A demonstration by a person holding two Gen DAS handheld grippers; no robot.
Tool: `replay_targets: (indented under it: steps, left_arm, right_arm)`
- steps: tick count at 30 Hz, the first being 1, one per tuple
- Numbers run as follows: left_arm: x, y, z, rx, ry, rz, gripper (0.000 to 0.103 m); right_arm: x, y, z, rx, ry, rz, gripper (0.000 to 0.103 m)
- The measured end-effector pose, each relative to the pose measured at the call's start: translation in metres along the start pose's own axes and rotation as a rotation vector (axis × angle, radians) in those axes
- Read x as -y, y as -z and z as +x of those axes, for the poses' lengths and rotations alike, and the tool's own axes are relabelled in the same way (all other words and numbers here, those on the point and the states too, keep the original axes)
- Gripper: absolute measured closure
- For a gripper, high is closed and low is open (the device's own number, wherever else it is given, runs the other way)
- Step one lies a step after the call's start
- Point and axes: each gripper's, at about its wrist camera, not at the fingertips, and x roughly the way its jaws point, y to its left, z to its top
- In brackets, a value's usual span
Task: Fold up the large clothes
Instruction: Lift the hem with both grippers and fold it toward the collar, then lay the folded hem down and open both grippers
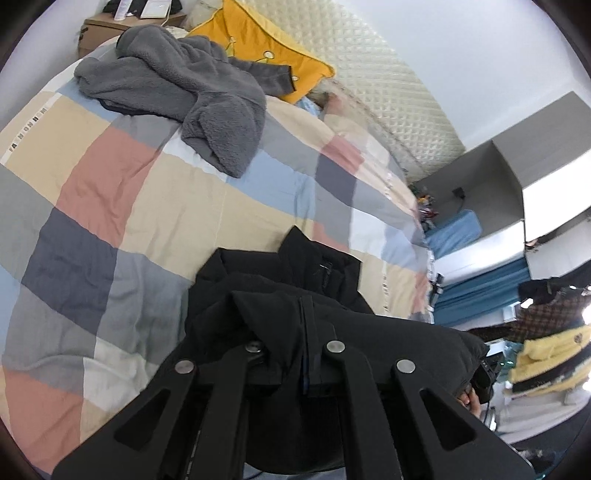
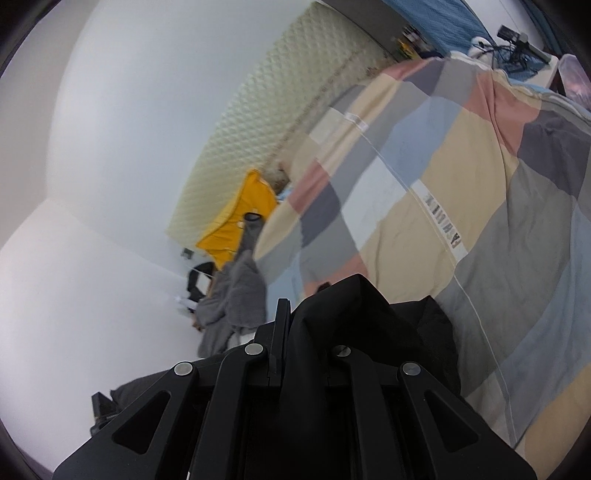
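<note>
Both hand-held grippers clamped on black jacket (image 1: 295, 295), one grip each side. Left hand-held gripper (image 1: 291, 354) pinched tight on dark fabric near the zip line; right hand-held gripper (image 2: 299, 332) likewise closed on a bunched black fold. Jaws narrow on both, cloth between pads.

Jacket located at near edge of bed (image 1: 110, 184), collar end draped forward onto the patchwork duvet (image 2: 480, 221), rest hanging from the grips. Two-point hold probably meant to spread the garment wide so it can be laid flat before folding. Fold itself not yet begun, judging by the bunched state.

Grey fleece garment (image 1: 184, 85) heaped further up the bed, well apart from jacket, partly over yellow pillow (image 1: 258, 40) by the quilted headboard (image 1: 388, 92). Likely next in line or just out of the way.

Containers: cardboard box (image 1: 110, 26) beyond head of bed, items resting on top, contents not visible. Grey open-fronted box or shelf (image 1: 498, 177) at right; small dark thing inside, too blurred to name. Yellow fluffy clothing (image 1: 546, 362) hanging at far right.
</note>
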Motion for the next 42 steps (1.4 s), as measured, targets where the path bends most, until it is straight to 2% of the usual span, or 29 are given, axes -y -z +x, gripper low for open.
replay_targets:
  steps: [4, 8, 12, 16, 20, 25, 29, 33, 35, 39, 42]
  left_arm:
    - [0.002, -0.016, 0.032, -0.001, -0.071, 0.004, 0.097]
    - [0.003, -0.031, 0.07, -0.004, -0.15, 0.032, 0.096]
    - [0.005, -0.043, 0.125, -0.07, -0.305, 0.123, 0.096]
    - [-0.007, -0.047, 0.166, -0.108, -0.338, 0.116, 0.096]
    - [-0.016, -0.052, 0.194, -0.154, -0.329, 0.163, 0.096]
    - [-0.036, -0.06, 0.219, -0.213, -0.279, 0.091, 0.096]
    - [-0.037, -0.058, 0.227, -0.23, -0.267, 0.08, 0.096]
    - [-0.04, -0.054, 0.222, -0.213, -0.242, 0.07, 0.096]
    - [-0.045, -0.049, 0.215, -0.189, -0.213, 0.052, 0.095]
    - [-0.051, -0.04, 0.192, -0.166, -0.138, 0.017, 0.094]
    - [-0.052, -0.034, 0.176, -0.158, -0.1, 0.006, 0.088]
  right_arm:
    - [0.013, -0.008, 0.037, -0.037, 0.081, 0.014, 0.098]
    - [0.027, -0.01, 0.085, -0.105, 0.224, -0.024, 0.098]
    - [0.036, -0.003, 0.123, -0.16, 0.312, -0.081, 0.099]
    - [0.057, 0.0, 0.153, -0.216, 0.36, -0.062, 0.101]
    - [0.067, 0.0, 0.169, -0.248, 0.363, -0.06, 0.102]
    - [0.078, 0.001, 0.189, -0.278, 0.347, -0.024, 0.102]
    - [0.086, 0.007, 0.194, -0.264, 0.339, 0.004, 0.103]
    - [0.082, 0.01, 0.181, -0.221, 0.319, 0.021, 0.102]
    - [0.08, 0.012, 0.17, -0.185, 0.275, 0.023, 0.098]
    - [0.073, 0.019, 0.15, -0.169, 0.23, -0.014, 0.09]
    - [0.066, 0.021, 0.131, -0.172, 0.199, -0.047, 0.078]
